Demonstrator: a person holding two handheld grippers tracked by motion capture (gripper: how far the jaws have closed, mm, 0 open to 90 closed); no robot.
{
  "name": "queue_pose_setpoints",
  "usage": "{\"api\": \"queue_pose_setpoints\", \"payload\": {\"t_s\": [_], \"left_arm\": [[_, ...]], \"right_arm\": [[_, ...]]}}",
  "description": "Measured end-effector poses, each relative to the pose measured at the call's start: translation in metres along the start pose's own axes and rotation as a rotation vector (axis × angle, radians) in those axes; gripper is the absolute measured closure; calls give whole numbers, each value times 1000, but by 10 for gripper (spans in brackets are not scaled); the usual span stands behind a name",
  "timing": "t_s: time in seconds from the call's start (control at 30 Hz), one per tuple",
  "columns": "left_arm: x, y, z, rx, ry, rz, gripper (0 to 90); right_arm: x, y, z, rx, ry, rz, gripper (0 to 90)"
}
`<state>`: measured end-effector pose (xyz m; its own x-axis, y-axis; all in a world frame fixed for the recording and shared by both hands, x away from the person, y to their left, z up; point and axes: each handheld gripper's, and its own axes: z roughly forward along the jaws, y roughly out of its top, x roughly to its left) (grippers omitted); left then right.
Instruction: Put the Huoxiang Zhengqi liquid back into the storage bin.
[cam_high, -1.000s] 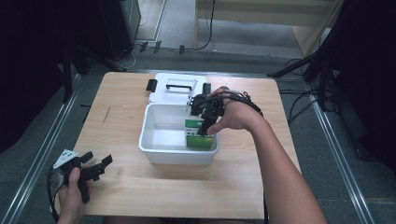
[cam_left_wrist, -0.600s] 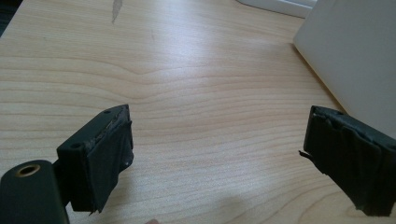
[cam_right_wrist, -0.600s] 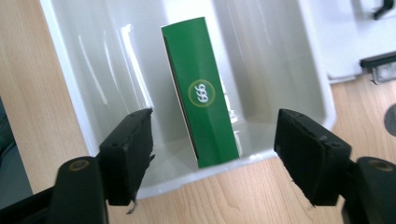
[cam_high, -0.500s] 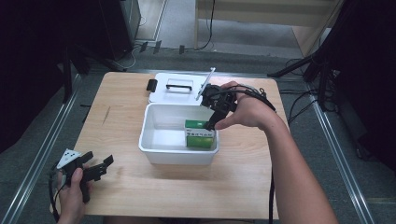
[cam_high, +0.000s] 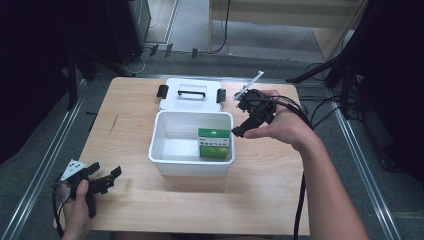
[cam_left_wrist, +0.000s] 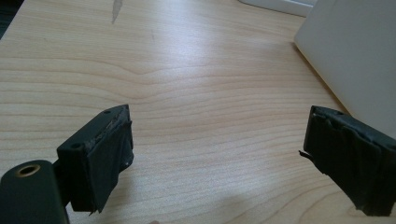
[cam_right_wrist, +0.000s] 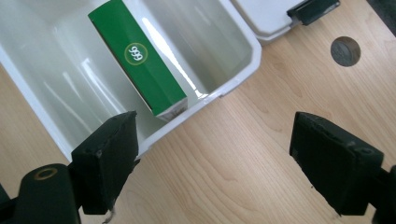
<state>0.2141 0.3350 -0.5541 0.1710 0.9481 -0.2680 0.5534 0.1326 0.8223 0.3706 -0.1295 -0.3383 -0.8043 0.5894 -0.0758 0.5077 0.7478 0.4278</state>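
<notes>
Two claws, both wide apart, empty | right claw (cam_high: 239, 131) hovers tilted just past the white bin's (cam_high: 165, 162) right rim | green box (cam_high: 214, 143) sits inside | left claw (cam_high: 107, 179) low at table (cam_high: 260, 200) corner

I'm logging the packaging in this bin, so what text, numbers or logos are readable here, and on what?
"999" in a white circle, as best it reads, on the side of the green box lying in the white bin.
White printing on the box's top face in the high view: too small and blurred to read.
Nothing else legible.
</notes>
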Motion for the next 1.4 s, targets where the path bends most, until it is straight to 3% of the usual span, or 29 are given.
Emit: {"api": "queue_pose_setpoints", "payload": {"t_s": [0.1,0.33,0.47,0.67,0.8,1.07,1.27,1.4], "left_arm": [[1,0,0,-2,-2,-9,91],[1,0,0,2,0,-3,91],[0,0,0,2,2,-2,91],[0,0,0,3,1,0,91],[0,0,0,4,1,-1,91],[0,0,0,1,2,-4,91],[0,0,0,3,1,-4,91],[1,0,0,3,1,-5,91]], "right_arm": [[-2,-7,0,-24,-12,41,142],[-11,-36,-2,-106,-118,138,78],[-13,-53,0,-154,-134,217,23],[-15,-84,6,-212,-165,282,0],[-16,-94,8,-218,-180,317,0],[-12,-125,22,-258,-232,341,0],[-5,-152,35,-323,-284,353,0],[0,-170,45,-362,-287,367,0]]}}
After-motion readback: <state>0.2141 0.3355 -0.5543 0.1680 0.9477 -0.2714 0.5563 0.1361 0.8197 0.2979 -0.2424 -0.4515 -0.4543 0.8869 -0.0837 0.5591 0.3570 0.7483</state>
